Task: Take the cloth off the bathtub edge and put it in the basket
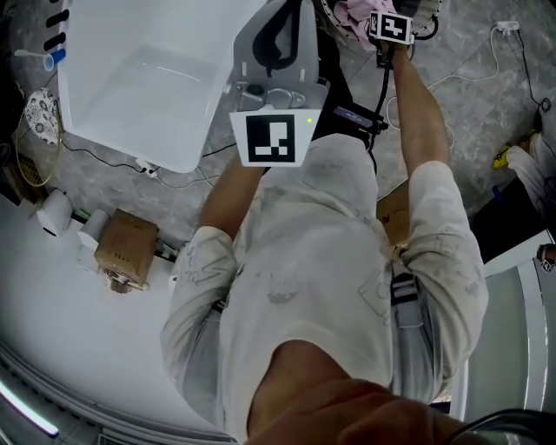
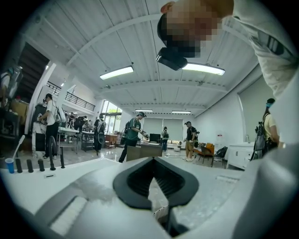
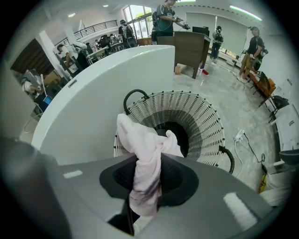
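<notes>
Head view has the person's torso filling the middle and hiding much of the floor. A cardboard box [image 1: 128, 246] sits at the near left, and a power strip [image 1: 506, 27] with its cable lies at the far right. The white bathtub [image 1: 130, 78] is at the far left, with the woven basket [image 3: 205, 126] just beside its wall. The right gripper [image 3: 148, 161] has its jaws narrow, clamped on the pink cloth [image 3: 140, 135], which is above the basket's near rim; the basket's inside looks dark. The left gripper [image 2: 152, 158] has its jaws together on nothing.
</notes>
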Demonstrator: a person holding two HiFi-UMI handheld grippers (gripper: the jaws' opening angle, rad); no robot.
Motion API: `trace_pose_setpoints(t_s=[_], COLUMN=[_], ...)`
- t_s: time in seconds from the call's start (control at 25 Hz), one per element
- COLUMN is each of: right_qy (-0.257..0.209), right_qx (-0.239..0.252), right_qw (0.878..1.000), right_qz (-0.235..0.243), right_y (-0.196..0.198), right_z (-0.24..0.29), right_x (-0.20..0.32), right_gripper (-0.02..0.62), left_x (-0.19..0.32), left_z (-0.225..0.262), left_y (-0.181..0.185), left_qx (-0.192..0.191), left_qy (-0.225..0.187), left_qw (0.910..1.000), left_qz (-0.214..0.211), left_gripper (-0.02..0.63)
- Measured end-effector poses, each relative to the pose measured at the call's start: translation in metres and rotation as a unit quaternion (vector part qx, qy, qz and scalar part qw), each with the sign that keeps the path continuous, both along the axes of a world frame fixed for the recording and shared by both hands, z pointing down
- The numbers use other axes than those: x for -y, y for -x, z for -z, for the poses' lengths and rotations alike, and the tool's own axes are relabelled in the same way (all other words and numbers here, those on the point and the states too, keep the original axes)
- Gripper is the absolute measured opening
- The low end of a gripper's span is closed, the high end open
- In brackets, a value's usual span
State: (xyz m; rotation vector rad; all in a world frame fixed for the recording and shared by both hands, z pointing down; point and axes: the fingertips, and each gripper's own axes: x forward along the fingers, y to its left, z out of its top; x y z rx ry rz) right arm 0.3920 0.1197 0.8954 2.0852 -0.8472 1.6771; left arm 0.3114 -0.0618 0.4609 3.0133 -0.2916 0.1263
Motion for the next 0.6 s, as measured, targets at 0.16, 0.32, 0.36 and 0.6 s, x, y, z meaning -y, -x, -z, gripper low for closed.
trace_pose_setpoints(t_s=[0.16,0.32,0.36,0.6], right_qy=[0.01,0.02,0.021,0.008], right_qx=[0.02,0.015,0.017,0.028], right_qw=[1.0,1.0,1.0,1.0], right_qz=[0.012,-0.003,-0.004,-0.006], right_y=[0.009,0.006,0.007,0.013], right_z=[-0.008,-0.011,-0.011,-0.006], right_x=[0.001,-0.01,-0.011,-0.006], right_gripper=[0.116,0.168,0.191,0.262], left_x=[0.004,-0.001,-0.001,-0.002], left_z=[-0.001,-0.004,-0.005,-0.005], left_y=[0.006,0.007,0.008,0.011], left_qx=[0.006,0.009,0.011,0.008], left_qy=[-0.001,-0.001,0.001,0.006], left_qw=[1.0,1.0,0.9999,1.0], left_qz=[0.003,-0.001,0.0,0.002], left_gripper=[0.002,0.002,0.002,0.002])
